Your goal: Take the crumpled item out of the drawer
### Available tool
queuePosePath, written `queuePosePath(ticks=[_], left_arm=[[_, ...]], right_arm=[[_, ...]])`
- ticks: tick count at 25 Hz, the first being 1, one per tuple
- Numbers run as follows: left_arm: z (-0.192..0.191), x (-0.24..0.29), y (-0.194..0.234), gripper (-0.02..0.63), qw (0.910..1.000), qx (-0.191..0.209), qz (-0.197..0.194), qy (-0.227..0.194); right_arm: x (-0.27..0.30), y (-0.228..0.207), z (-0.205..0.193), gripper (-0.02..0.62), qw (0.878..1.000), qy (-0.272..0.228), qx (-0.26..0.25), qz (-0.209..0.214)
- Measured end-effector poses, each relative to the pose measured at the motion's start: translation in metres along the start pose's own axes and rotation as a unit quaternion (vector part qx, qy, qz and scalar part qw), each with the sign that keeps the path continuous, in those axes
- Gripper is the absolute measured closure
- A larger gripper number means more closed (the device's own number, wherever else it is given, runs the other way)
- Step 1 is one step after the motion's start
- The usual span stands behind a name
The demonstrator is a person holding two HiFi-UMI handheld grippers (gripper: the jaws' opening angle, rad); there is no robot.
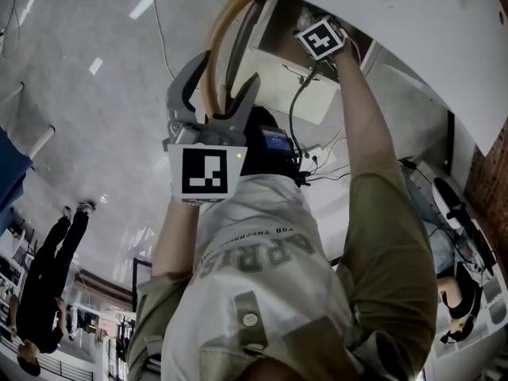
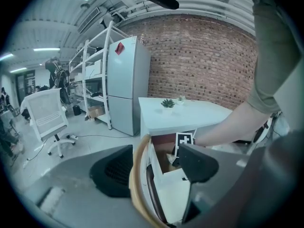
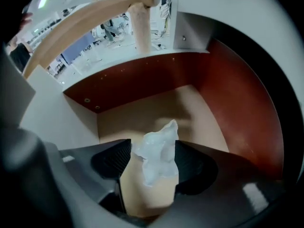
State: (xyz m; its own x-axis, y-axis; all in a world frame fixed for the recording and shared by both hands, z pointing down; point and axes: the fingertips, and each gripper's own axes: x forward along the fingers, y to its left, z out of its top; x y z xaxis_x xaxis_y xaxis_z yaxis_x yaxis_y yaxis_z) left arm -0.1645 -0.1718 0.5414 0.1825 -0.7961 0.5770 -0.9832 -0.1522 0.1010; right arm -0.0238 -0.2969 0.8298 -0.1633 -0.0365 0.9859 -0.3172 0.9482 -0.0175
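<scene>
"Where's the crumpled item [image 3: 159,151]?"

"Straight ahead of my right gripper [image 3: 152,163], lying between its jaws on the drawer [image 3: 228,113] floor. The jaws stand wide on either side and are not clamped on it."

"And your left gripper [image 2: 155,167]?"

"It's wide too. The curved wooden handle [image 2: 137,175] runs between its jaws, nearer the left one."

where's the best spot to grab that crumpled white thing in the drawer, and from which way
Grip the crumpled item across its bunched middle, coming straight down from above. It lies alone on the drawer floor with its creased peaks standing up, and the right tool straddles it with open jaws, away from the drawer walls.
</scene>
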Motion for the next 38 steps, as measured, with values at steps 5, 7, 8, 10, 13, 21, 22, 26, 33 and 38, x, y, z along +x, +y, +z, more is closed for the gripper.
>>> queuePosePath(ticks=[5, 7, 8, 10, 13, 21, 22, 26, 33, 38], left_arm=[[-0.011, -0.001, 0.002, 0.288, 1.0000, -0.007, 0.004, 0.005], [-0.015, -0.001, 0.003, 0.288, 0.9999, -0.008, 0.004, 0.008], [-0.016, -0.001, 0.003, 0.288, 0.9999, -0.008, 0.005, 0.008], [-0.017, -0.002, 0.004, 0.288, 0.9999, -0.008, 0.007, 0.006], [-0.018, -0.002, 0.002, 0.288, 1.0000, -0.005, 0.007, 0.004], [-0.016, -0.006, -0.002, 0.288, 1.0000, 0.004, 0.001, 0.001], [-0.015, -0.007, -0.003, 0.288, 1.0000, 0.006, 0.000, 0.001], [-0.008, -0.013, -0.007, 0.288, 1.0000, 0.008, -0.003, 0.000], [0.015, -0.027, -0.019, 0.288, 0.9986, 0.048, -0.019, -0.011], [0.032, -0.043, -0.026, 0.288, 0.9981, 0.056, -0.020, -0.017]], right_arm=[[0.012, 0.007, -0.005, 0.329, 0.999, 0.016, -0.031, -0.010], [0.014, 0.005, -0.004, 0.364, 0.999, 0.016, -0.030, -0.014], [0.014, 0.004, -0.003, 0.380, 0.999, 0.017, -0.034, -0.017], [0.015, 0.002, -0.002, 0.413, 0.998, 0.023, -0.046, -0.023], [0.014, 0.001, -0.004, 0.459, 0.997, 0.027, -0.060, -0.028], [0.000, 0.004, -0.006, 0.489, 0.998, 0.009, -0.052, -0.033], [-0.004, 0.004, -0.005, 0.489, 0.998, 0.003, -0.052, -0.037], [-0.025, 0.003, -0.002, 0.489, 0.998, -0.018, -0.043, -0.046], [-0.074, 0.003, -0.002, 0.489, 0.996, -0.062, -0.014, -0.067], [-0.121, 0.004, -0.007, 0.490, 0.991, -0.100, 0.021, -0.085]])
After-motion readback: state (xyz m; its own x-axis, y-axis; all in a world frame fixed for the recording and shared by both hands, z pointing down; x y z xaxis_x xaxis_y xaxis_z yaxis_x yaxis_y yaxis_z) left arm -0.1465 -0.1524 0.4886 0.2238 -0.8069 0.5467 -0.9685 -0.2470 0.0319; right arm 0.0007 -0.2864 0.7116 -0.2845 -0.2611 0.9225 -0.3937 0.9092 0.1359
